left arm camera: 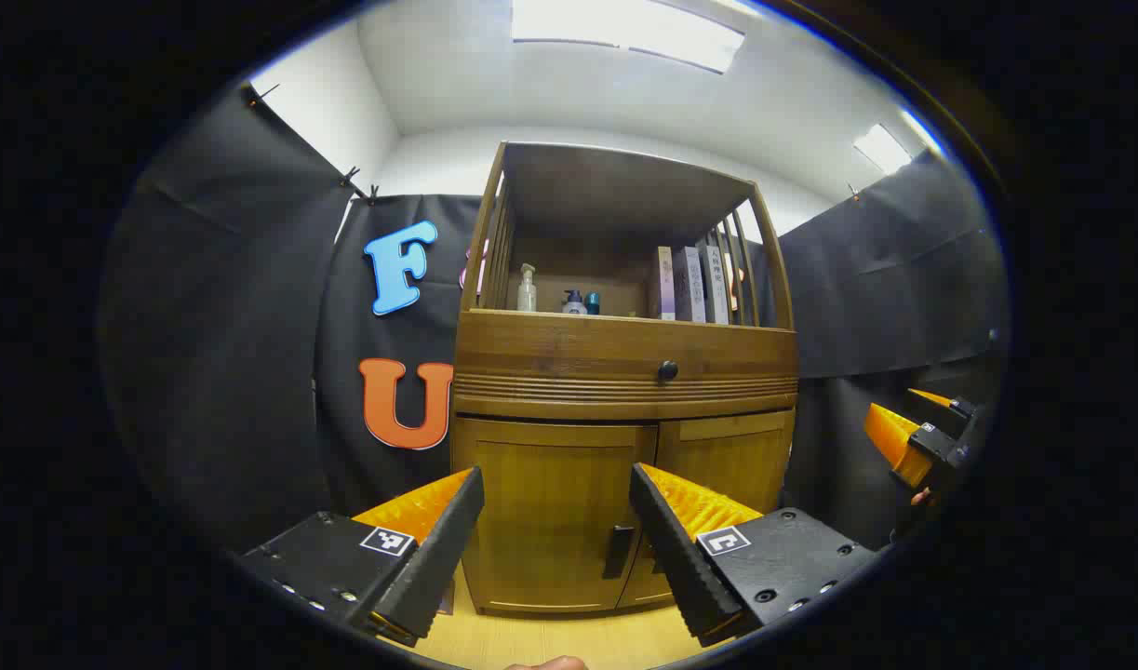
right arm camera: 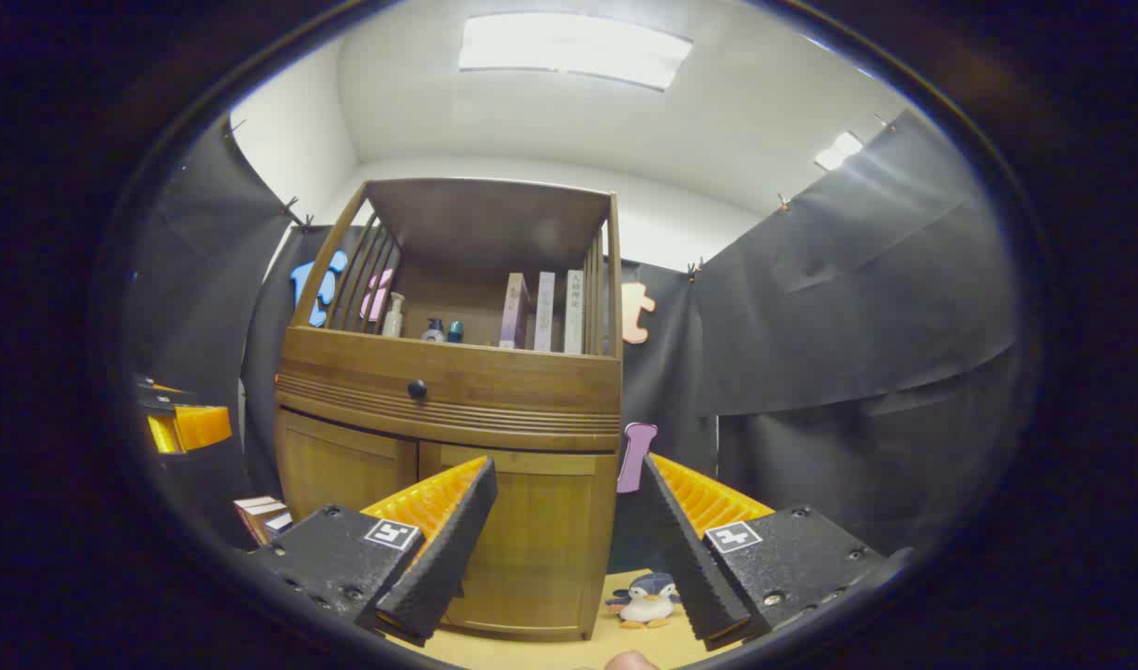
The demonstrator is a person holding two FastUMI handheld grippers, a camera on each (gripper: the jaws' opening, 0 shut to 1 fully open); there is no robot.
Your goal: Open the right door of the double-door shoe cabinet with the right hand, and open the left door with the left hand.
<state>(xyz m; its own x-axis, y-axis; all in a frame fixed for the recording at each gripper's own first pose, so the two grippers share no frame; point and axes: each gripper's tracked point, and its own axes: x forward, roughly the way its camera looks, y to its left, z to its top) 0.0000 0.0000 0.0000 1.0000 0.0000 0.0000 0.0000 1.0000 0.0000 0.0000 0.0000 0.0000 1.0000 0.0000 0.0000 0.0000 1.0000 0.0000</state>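
While both doors sit closed: approach stage
Left gripper point(left arm camera: 557, 489): spread wide, aimed at left door point(left arm camera: 550, 512) handle point(left arm camera: 618, 551)
Right gripper point(right arm camera: 569, 484): spread wide, facing right door point(right arm camera: 531, 540)

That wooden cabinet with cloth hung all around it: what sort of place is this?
Probably a staged recording booth, not a lived-in home. Black cloth walls are clipped up around a wooden shoe cabinet, its two doors shut, with bottles and books on its shelf and office-style ceiling lights above.
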